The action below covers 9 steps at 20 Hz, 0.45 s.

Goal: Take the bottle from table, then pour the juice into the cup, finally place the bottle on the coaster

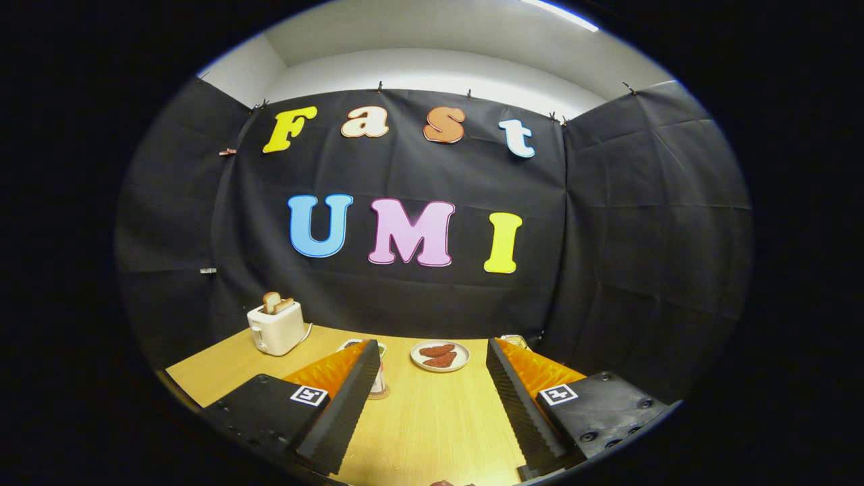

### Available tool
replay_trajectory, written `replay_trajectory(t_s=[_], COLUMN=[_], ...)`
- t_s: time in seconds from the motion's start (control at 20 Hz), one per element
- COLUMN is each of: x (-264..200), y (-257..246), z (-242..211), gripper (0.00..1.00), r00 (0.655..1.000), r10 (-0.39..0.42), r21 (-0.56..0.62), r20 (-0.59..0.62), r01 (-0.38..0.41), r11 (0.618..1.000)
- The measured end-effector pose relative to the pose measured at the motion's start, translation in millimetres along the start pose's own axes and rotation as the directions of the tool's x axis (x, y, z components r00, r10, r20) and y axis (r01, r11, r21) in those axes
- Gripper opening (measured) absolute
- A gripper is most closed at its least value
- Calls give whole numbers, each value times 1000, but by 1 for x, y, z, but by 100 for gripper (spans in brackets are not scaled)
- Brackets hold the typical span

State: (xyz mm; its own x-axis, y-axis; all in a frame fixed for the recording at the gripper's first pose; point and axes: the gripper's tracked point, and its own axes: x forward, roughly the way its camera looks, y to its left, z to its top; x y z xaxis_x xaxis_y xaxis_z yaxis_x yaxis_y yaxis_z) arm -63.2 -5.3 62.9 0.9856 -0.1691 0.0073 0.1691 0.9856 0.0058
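Gripper (432,405) held above the wooden surface (432,425), jaws spread wide with nothing between them but bare wood. Each finger carries a small square black-and-white marker tag near its base; no readable words on them. No brand or label text can be made out on any object at this resolution. Behind the left finger, partly hidden by it, stands a cup (379,378) on a round coaster (378,393); only a sliver of the cup shows, light-bodied with what looks like a reddish print, detail too small to read. The bottle cannot be identified with confidence: a small pale object (515,339) peeks above the tip of the right finger near the back edge of the surface, mostly hidden, identity unclear. Beyond the fingers, between them, a white plate (440,356) holds two reddish-brown pieces of food. Well to the left, near the back corner, a white toaster (275,327) with two slices of toast standing up in its slots, cord trailing to its right.
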Motion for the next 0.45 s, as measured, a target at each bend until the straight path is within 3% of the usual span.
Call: replay_trajectory(t_s=[0.45], x=[-10], y=[-1], z=[-15], gripper=[97], r00=[999], r10=[-7], r21=[47], r20=[-37], r01=[9], r11=[999])
